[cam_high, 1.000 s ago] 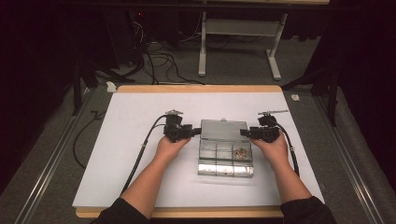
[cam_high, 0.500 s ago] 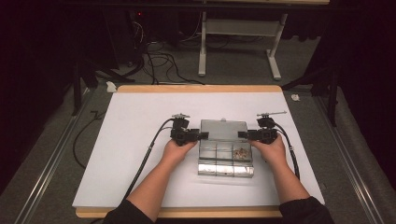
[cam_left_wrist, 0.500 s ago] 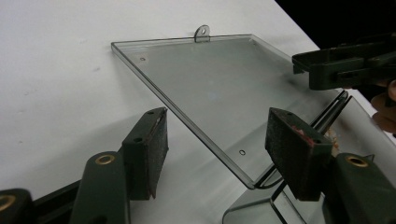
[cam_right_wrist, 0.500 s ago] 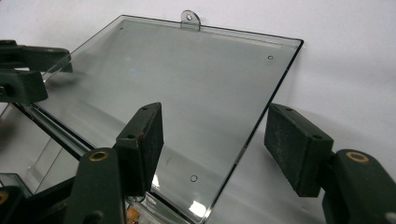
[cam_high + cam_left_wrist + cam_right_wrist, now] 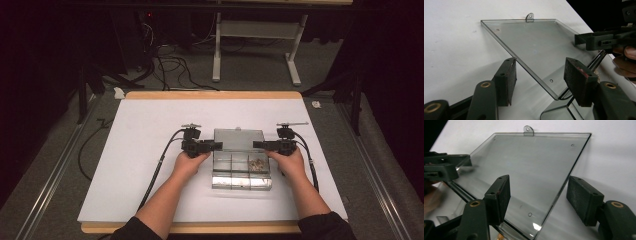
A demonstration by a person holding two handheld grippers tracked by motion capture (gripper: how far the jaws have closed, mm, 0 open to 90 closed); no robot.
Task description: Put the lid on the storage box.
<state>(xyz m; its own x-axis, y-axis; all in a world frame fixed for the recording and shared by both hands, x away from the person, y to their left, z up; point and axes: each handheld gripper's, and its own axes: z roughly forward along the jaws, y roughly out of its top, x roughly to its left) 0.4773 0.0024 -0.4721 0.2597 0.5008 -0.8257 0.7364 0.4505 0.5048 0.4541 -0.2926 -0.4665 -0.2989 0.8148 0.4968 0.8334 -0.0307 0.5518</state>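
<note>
A clear plastic compartment box (image 5: pixel 241 182) lies mid-table with its lid (image 5: pixel 239 137) folded back flat on the white surface. Small brown pieces (image 5: pixel 258 162) sit in its right compartment. My left gripper (image 5: pixel 216 146) is at the lid's left edge. In the left gripper view the lid (image 5: pixel 534 42) has its near corner between the jaws of my left gripper (image 5: pixel 540 72), which have just been closing without touching it. My right gripper (image 5: pixel 257 145) is at the right edge. My right gripper (image 5: pixel 540 192) straddles that edge of the lid (image 5: pixel 531 162); its jaws have been opening, pads apart.
The white table cover (image 5: pixel 150 130) spreads wide around the box. Black cables (image 5: pixel 160 165) trail from both grippers toward the near edge. A small hanging tab (image 5: pixel 530 17) juts from the lid's far edge. Beyond the table stand a metal frame (image 5: pixel 250 30) and floor cables.
Both hands have crept slightly inward toward the lid's sides. The box and lid lie where they were.
</note>
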